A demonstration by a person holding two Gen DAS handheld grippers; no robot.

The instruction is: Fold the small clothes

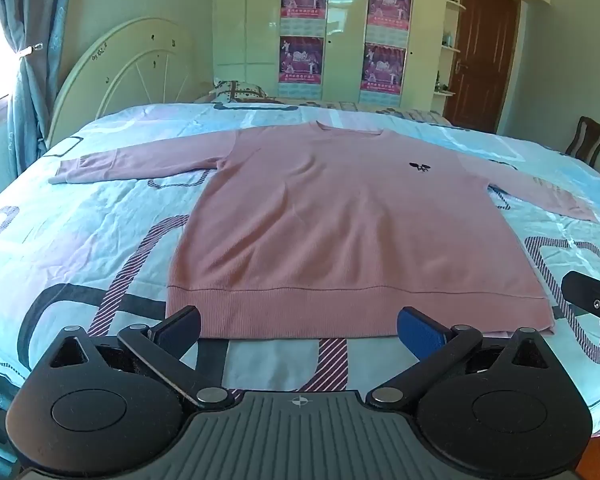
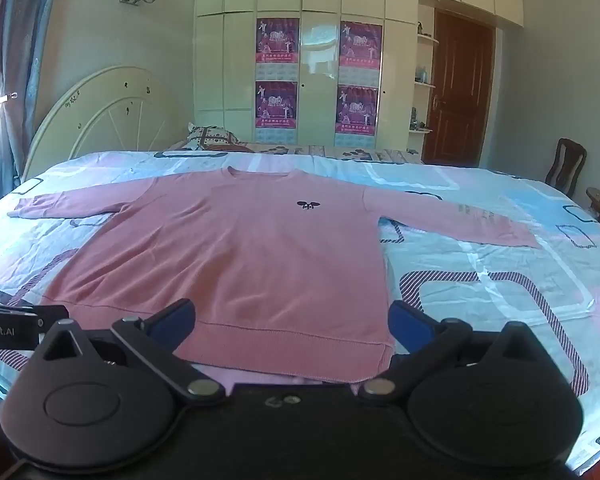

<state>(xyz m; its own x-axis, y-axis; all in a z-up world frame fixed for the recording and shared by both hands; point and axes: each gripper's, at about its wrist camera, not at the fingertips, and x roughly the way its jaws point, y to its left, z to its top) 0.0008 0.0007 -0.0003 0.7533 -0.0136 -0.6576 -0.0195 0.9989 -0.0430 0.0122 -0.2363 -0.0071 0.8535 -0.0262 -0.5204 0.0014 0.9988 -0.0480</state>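
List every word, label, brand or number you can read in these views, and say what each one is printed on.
"Robot.AI": white lettering on the left gripper, seen at the left edge of the right wrist view; the start is cut off by the frame.
Posters on the wardrobe doors: text bands too blurred to read.
Pink sweater: right sleeve print too faint to read; the dark chest emblem holds no words.

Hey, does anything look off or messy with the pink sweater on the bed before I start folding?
Nothing stands out. The pink sweater lies flat and face up on the bed, both sleeves spread out to the sides, hem nearest the cameras. Only mild creases show in the bedsheet. Both hand-held grippers, left and right, are open and empty.
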